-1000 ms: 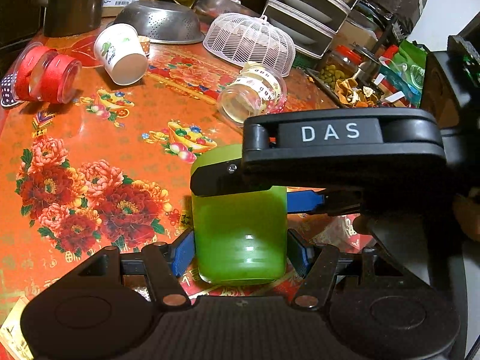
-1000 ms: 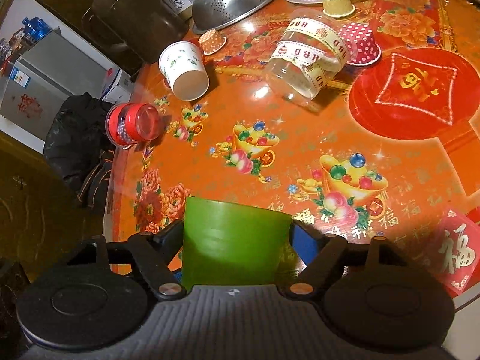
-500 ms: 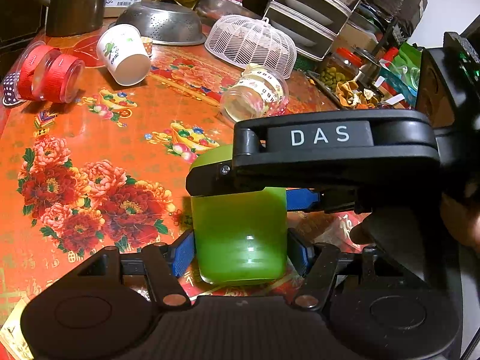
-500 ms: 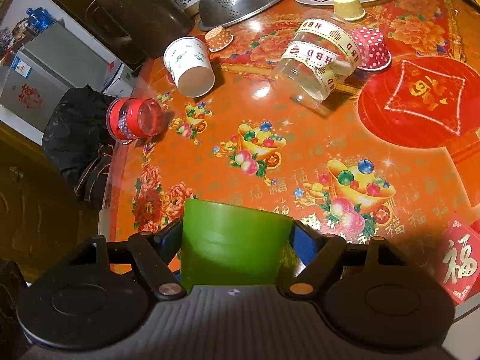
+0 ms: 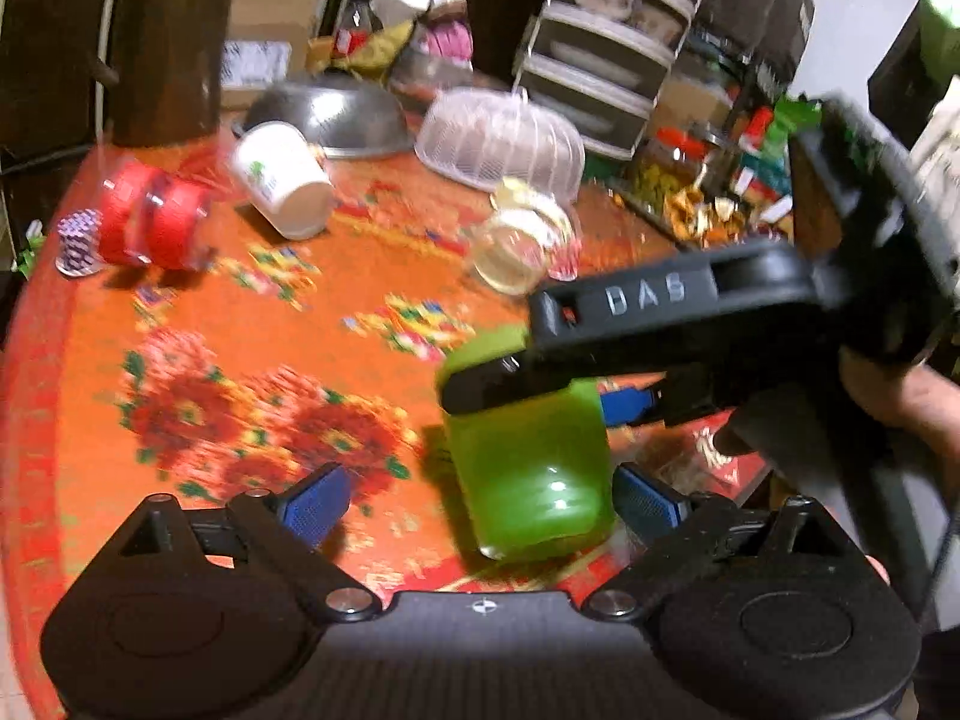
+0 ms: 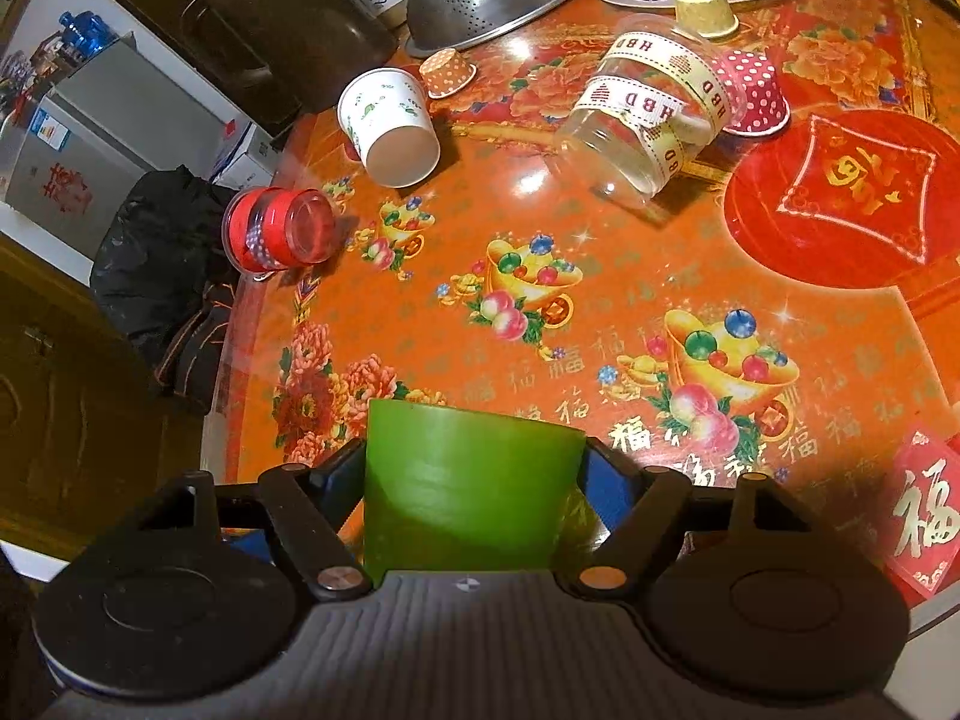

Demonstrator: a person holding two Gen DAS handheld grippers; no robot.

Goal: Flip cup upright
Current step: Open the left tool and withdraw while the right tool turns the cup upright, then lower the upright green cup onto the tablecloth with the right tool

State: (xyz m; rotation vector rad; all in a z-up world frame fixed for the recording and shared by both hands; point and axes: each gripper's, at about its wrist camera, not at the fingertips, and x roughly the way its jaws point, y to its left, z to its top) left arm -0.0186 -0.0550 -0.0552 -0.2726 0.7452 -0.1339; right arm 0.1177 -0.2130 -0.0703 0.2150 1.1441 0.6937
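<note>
Green cup (image 6: pixel 468 492) sits pinched in the right tool (image 6: pixel 474 474), low over the orange surface (image 6: pixel 600 252). Left tool (image 5: pixel 480 498) is spread wide, one pad just beside the cup. It could bump the smooth plastic and make it slip out.
</note>
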